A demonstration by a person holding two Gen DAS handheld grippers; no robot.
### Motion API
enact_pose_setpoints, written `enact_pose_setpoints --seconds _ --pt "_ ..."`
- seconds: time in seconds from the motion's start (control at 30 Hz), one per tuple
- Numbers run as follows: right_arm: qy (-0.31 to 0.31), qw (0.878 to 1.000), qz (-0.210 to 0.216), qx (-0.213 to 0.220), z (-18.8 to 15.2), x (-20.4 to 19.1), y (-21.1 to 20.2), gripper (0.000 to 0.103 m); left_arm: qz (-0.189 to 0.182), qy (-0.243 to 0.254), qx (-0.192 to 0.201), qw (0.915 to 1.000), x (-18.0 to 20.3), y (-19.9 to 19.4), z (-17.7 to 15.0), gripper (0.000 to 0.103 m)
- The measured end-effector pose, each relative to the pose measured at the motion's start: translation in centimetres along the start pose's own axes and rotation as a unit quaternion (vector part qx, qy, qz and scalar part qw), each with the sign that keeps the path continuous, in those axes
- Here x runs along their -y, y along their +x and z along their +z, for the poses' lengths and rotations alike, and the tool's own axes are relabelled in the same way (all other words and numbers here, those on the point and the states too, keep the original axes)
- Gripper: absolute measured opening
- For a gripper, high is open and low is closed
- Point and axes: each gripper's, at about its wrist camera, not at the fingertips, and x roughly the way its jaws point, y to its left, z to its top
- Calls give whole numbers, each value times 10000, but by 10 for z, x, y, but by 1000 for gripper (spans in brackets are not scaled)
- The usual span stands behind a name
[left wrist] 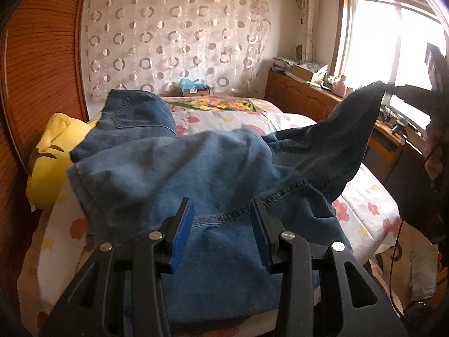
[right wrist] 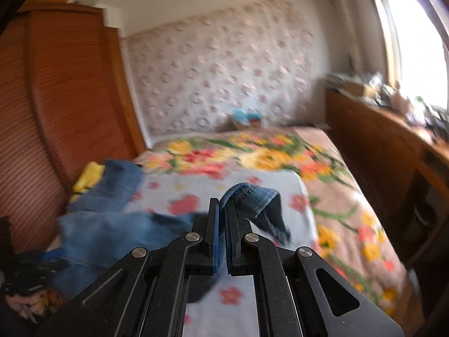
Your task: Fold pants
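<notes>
Blue denim pants lie bunched on the bed, partly over a yellow plush toy. My left gripper is open just above the pants, its blue pads on either side of a stitched seam. My right gripper is shut on a hem of the pants and holds it lifted above the bed. In the left wrist view the right gripper is at the far right, with a pant leg stretched up to it. The rest of the pants trails left in the blurred right wrist view.
The bed has a floral sheet and a flowered blanket farther back. A wooden wardrobe stands on the left. A wooden cabinet with clutter runs under the window on the right. A small box sits at the bed's head.
</notes>
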Motion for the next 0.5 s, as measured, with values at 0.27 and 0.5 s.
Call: enact_pose_setpoints --seconds 0.27,0.5 --pt "-1151 9860 1207 74 42 -145 4 1 138 -143 286 9994 -27 -40 0 40" --pt "-1521 9744 1585 -472 29 -214 40 25 131 -401 354 9985 -51 -59 -5 40"
